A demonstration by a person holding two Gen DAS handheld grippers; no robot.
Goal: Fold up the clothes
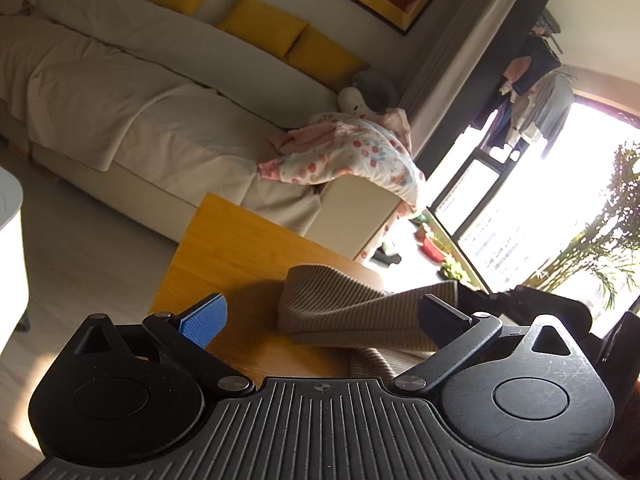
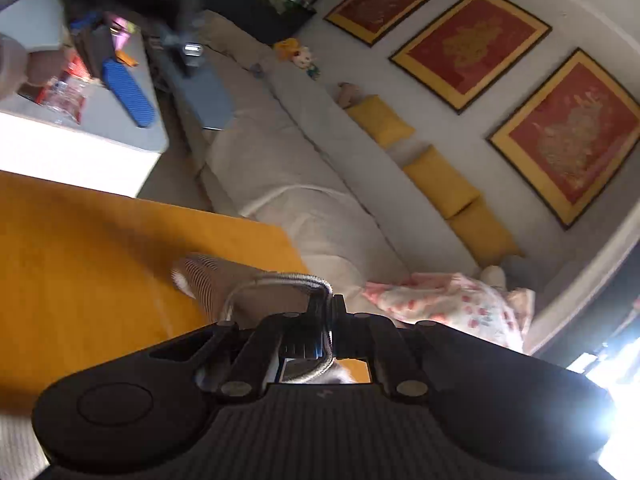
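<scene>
left gripper [image 1: 320, 312]: fingers spread wide, holding nothing; striped garment [image 1: 344, 304] between them on surface [image 1: 224, 248] | right gripper [image 2: 326, 308]: fingers pinched on garment's edge

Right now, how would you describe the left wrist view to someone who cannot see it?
An open hand-held gripper, one blue pad showing, hangs over a striped beige garment lying partly folded on a yellow wooden table. Behind it stand a cream sofa with yellow cushions, a spotted pink blanket on its end, and a bright window.
</scene>
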